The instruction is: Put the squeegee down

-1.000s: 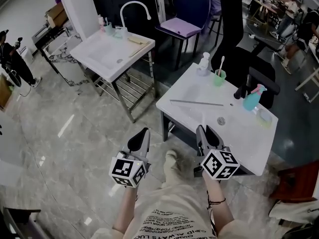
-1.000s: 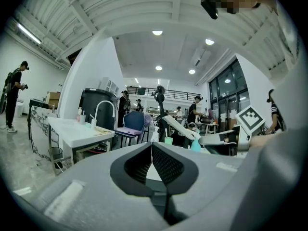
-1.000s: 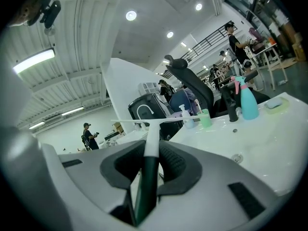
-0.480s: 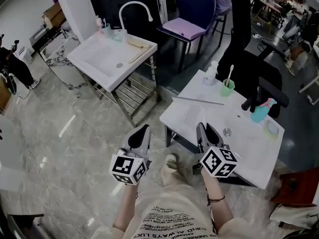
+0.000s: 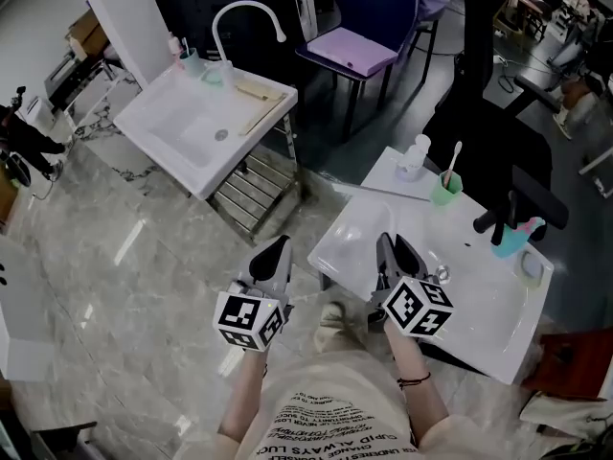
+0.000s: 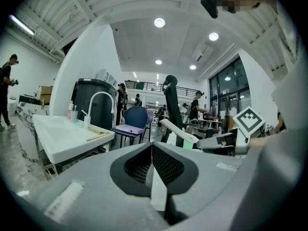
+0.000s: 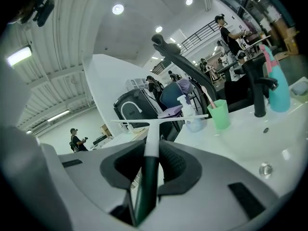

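Squeegee (image 7: 159, 121): handle clamped in the right hand-held gripper (image 7: 147, 150), blade above the tabletop (image 5: 498, 295).
Handling: probably light, stiff and smooth; the handle suited gripping.
Left hand-held gripper (image 6: 152, 150): jaws together, empty.

The squeegee (image 7: 153, 134) has a dark green handle, a white neck and a long, thin white blade. The right gripper (image 5: 395, 249) clamps its handle; the blade sits crosswise beyond the jaw tips.

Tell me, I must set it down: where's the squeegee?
Right gripper view: the squeegee is clamped in the right gripper, blade out front over the white sink, near the green cup.
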Tool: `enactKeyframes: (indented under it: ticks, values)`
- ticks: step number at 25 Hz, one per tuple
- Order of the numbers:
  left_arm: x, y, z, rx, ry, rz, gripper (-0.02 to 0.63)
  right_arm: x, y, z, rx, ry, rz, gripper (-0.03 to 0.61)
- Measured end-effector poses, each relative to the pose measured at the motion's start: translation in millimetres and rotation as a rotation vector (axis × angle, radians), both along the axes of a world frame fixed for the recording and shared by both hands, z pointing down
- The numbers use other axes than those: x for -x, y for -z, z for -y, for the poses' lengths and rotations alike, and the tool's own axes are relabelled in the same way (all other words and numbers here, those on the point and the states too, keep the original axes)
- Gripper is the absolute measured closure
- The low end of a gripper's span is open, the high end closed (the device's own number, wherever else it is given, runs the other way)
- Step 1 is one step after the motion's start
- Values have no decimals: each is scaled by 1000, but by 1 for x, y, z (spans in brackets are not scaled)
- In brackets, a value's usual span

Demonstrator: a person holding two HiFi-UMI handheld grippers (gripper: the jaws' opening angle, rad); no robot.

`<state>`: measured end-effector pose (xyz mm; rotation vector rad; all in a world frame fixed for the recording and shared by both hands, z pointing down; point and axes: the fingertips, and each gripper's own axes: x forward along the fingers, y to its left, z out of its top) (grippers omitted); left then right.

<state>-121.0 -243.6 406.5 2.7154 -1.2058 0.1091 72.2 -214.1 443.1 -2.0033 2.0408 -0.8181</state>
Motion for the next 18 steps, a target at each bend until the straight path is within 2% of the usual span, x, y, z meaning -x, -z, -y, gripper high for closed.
enactKeyframes:
  ticks: [8,18]
  values:
    - [-31,-12,46,35,-66,10,591,-18,-21,36,70,-66,11,486]
    - [-68,-24,79,72,-154,28,591,-32,-46,62,153,-137,29,486]
